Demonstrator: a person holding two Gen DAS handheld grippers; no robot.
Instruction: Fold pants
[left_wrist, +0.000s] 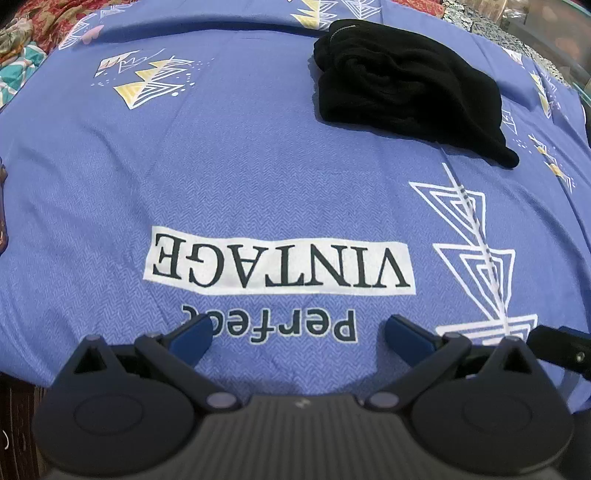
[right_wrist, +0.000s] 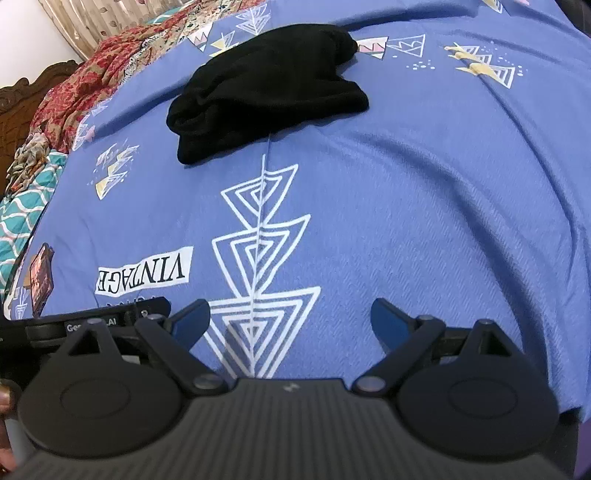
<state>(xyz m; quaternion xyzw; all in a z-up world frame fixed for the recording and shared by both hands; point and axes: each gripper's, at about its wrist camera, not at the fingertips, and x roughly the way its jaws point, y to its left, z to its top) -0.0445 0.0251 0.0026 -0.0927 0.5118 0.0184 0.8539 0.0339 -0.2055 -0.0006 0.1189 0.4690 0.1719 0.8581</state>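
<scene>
Black pants (left_wrist: 410, 88) lie in a crumpled heap on the blue printed bedsheet (left_wrist: 258, 166), far ahead and to the right in the left wrist view. In the right wrist view the pants (right_wrist: 269, 92) lie far ahead, a little left of centre. My left gripper (left_wrist: 297, 325) is open and empty, low over the sheet near the "perfect VINTAGE" print. My right gripper (right_wrist: 290, 314) is open and empty above the white triangle print, well short of the pants.
Red patterned and teal quilted cloths (right_wrist: 55, 122) are piled along the left side of the bed by a carved wooden headboard (right_wrist: 22, 92). A small dark flat object (right_wrist: 38, 277) lies at the sheet's left edge. The left gripper's body (right_wrist: 92, 325) shows beside the right one.
</scene>
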